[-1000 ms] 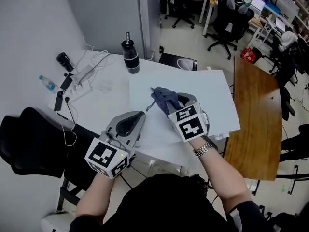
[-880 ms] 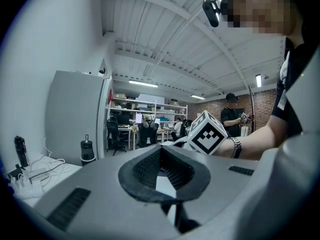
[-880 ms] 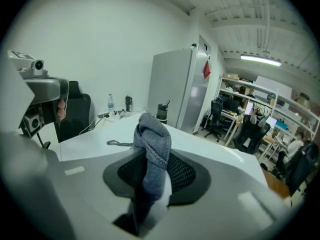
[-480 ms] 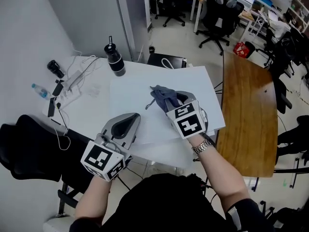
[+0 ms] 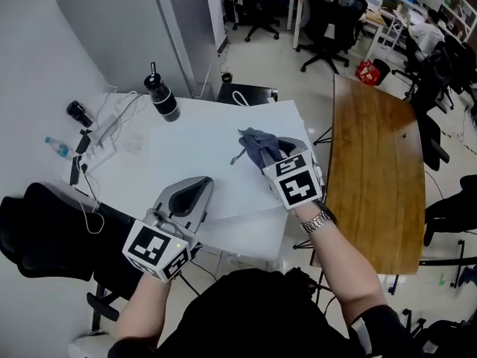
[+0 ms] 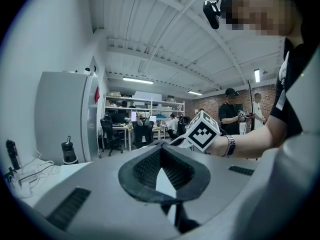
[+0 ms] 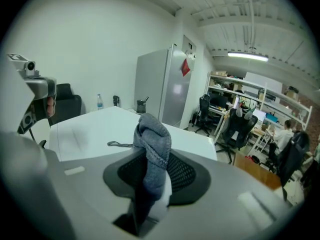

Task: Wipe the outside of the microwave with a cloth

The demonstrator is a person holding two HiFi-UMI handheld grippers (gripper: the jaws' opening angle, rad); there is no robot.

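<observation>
A white box-shaped unit (image 5: 194,151), seen from above as a flat top, stands on the white table; it looks like the microwave. My right gripper (image 5: 270,153) hovers over its right half, shut on a bunched grey cloth (image 5: 256,140). In the right gripper view the cloth (image 7: 152,140) sticks up between the jaws of the right gripper (image 7: 151,176), a loose thread hanging to the left. My left gripper (image 5: 198,187) is over the near edge of the white top, shut and holding nothing. In the left gripper view the left gripper (image 6: 161,156) has its pads closed together.
A black tumbler (image 5: 162,97), a power strip with cables (image 5: 104,134) and a small water bottle (image 5: 57,146) lie at the table's far left. A grey cabinet (image 5: 141,21) stands behind. A wooden table (image 5: 373,162) is to the right, a black chair (image 5: 45,230) to the left.
Both grippers have moved to the right along the white top. The right one, still holding the cloth, has gone from the top's left part to its right half.
</observation>
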